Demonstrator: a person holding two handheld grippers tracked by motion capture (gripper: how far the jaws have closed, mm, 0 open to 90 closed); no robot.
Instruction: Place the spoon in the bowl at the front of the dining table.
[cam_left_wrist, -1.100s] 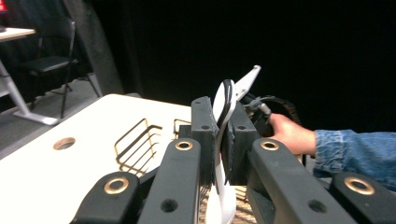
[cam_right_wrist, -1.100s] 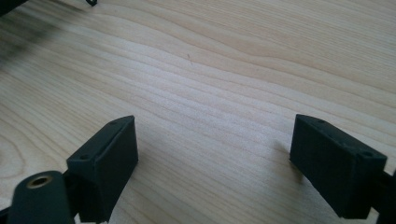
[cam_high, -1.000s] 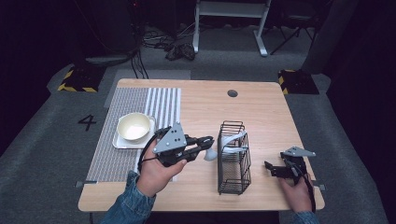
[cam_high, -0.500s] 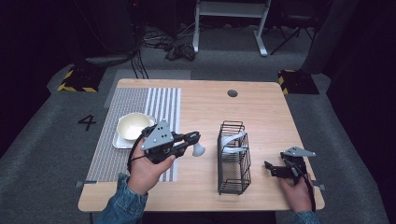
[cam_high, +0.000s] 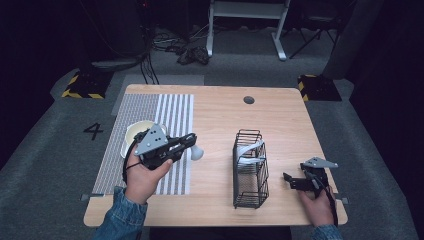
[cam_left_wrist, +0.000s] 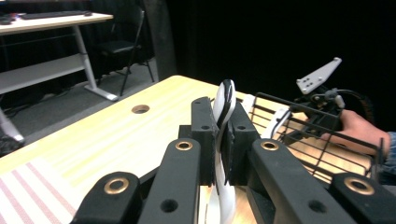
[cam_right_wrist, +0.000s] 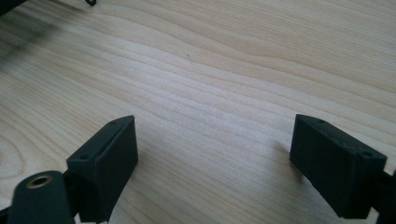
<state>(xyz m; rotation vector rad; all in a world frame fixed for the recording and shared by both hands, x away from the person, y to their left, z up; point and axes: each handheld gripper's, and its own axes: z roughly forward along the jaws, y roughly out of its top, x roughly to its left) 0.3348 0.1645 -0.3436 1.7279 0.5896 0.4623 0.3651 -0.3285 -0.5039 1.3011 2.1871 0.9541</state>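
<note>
high view: a white spoon (cam_high: 196, 153) is gripped tight by the left gripper (cam_high: 186, 143) beside the bowl (cam_high: 131, 134), not yet put down, while right gripper (cam_high: 291, 180) jaws are spread apart over the counter (cam_high: 280, 120).

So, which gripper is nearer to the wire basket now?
Right. The right gripper rests open on the table just beside the wire basket. The left gripper, shut on a white spoon, is farther off, over the striped mat's edge.
</note>
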